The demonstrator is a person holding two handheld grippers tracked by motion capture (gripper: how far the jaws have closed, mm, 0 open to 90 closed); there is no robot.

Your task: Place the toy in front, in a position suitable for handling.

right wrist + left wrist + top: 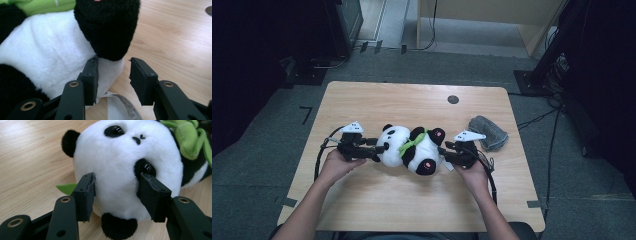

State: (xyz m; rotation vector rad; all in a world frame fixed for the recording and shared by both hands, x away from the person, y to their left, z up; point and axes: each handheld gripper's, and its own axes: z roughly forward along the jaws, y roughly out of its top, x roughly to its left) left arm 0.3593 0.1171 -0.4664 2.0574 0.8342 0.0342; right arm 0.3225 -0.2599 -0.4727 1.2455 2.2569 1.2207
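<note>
Left gripper had its two black jaws pressed on the sides of the panda's head, so it held the head. Right gripper was at the other end of the toy, by a black foot. One of its jaws touched the white fur under the foot, and the other jaw stood apart over bare wood. Nothing filled the gap between them, so it was partly open and held nothing yet. The panda lay on its side in the middle of the desk, between the two hands, with a green leaf around its neck. A grey cloth lay near the right hand, just behind it, and a small dark hole sat farther back on the desk. To do this step well, I think the right gripper should slide in a bit more, so some soft fur or the foot sits right between both jaws, and then squeeze. A white tag poked out under the toy, and the jaws should not grab just that, because it could slip. The left gripper should hold on without squashing the eye, which sat just beside one jaw. Both hands should lift together, so the toy does not sag or twist.
</note>
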